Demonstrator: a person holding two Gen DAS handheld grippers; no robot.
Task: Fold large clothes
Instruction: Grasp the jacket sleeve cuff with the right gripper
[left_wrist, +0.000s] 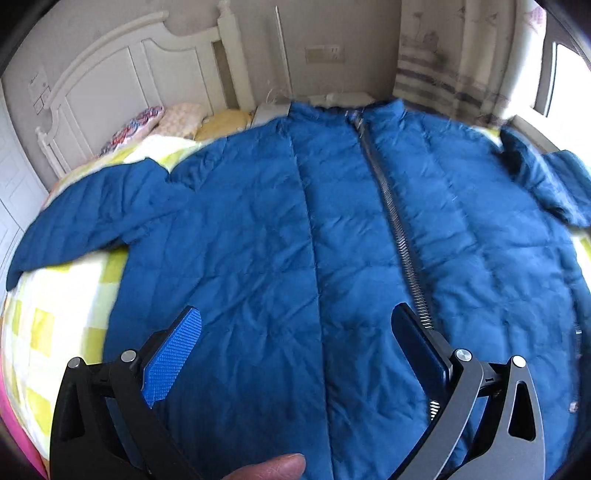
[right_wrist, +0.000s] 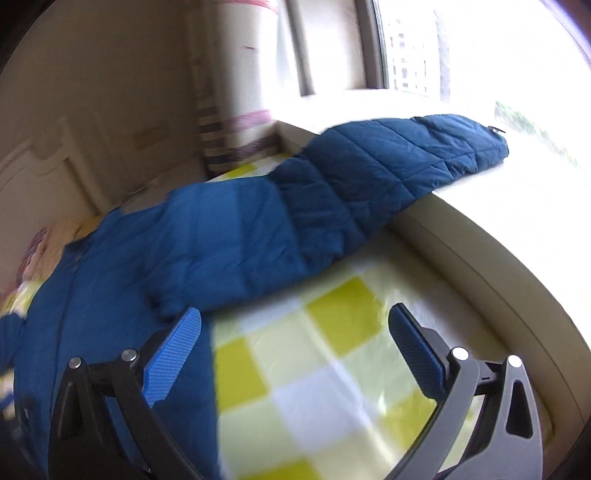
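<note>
Step in hand looks like the very start: jacket (left_wrist: 332, 221) is laid out flat, front up, nothing folded yet, and neither tool holds cloth. Left gripper (left_wrist: 295, 336) hangs over the lower front of the jacket, jaws wide apart w/ nothing between them but the fabric below. Right gripper (right_wrist: 295, 332) is over the bed's right side, jaws also wide apart, empty; its left finger sits above the jacket's side edge, the rest over bare bedsheet (right_wrist: 314, 369).

Next move, prob: bring a sleeve in across the body. The right sleeve (right_wrist: 388, 166) is the obvious one. It runs past the bed's right edge and its cuff lies up on the window ledge (right_wrist: 498, 229). That calls for reaching fwd toward the cuff, closing on the padded cloth, lifting it off the ledge and carrying it over the chest. Left side would likely need to pin or take the left sleeve (left_wrist: 92, 206), which points toward the bed's left edge, near the pillows (left_wrist: 159, 122) at the headboard (left_wrist: 103, 85) end.

Jacket itself: blue, quilted, puffy, long-sleeved, zip (left_wrist: 395, 221) closed down the middle, collar at the far edge of the bed. It covers most of the bed's width. Surface is creased but spread. Thick padding means folds will likely spring back, so press after each fold. Both views are a bit blurred.
</note>
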